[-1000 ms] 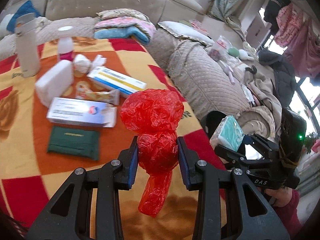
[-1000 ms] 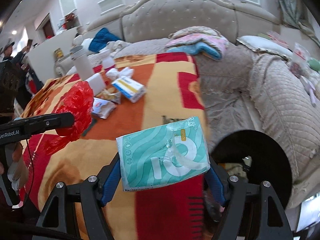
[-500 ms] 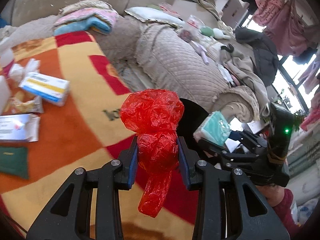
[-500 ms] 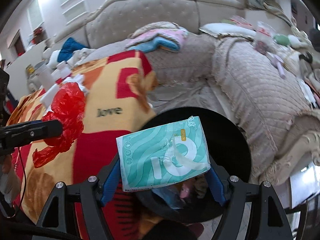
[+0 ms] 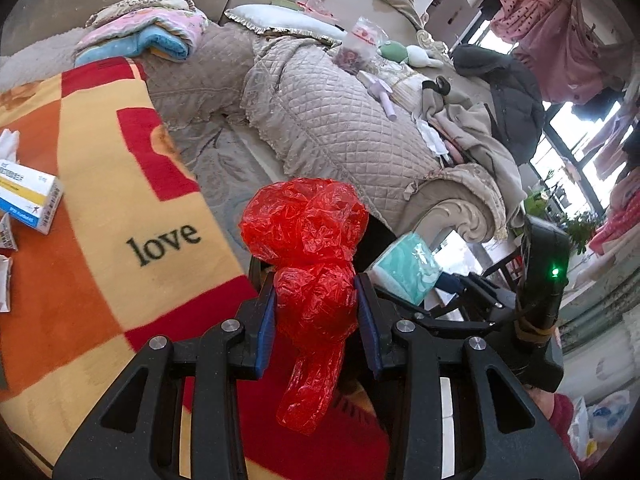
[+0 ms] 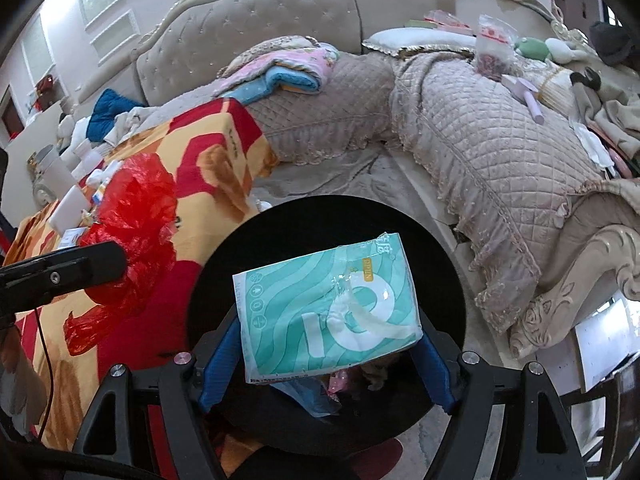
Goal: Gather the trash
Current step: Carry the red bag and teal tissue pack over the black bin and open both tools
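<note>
My left gripper (image 5: 316, 312) is shut on a crumpled red plastic bag (image 5: 308, 236), held at the edge of the blanket-covered table; the bag also shows in the right wrist view (image 6: 132, 232). My right gripper (image 6: 328, 352) is shut on a teal and white tissue pack (image 6: 328, 308), held over the open black trash bin (image 6: 280, 232) beside the table. The pack also shows in the left wrist view (image 5: 408, 268). Some trash lies in the bin's bottom (image 6: 320, 396).
A red, orange and yellow blanket (image 5: 120, 208) with "love" covers the table; a blue-and-yellow box (image 5: 28, 196) lies on it at left. A quilted beige sofa (image 5: 340, 120) with clothes and cushions runs behind the bin. A white bottle (image 6: 52, 168) stands far left.
Both grippers have swung right, away from the table's middle toward the bin. The tissue pack now hangs over the bin's opening. Both grips are unchanged.
</note>
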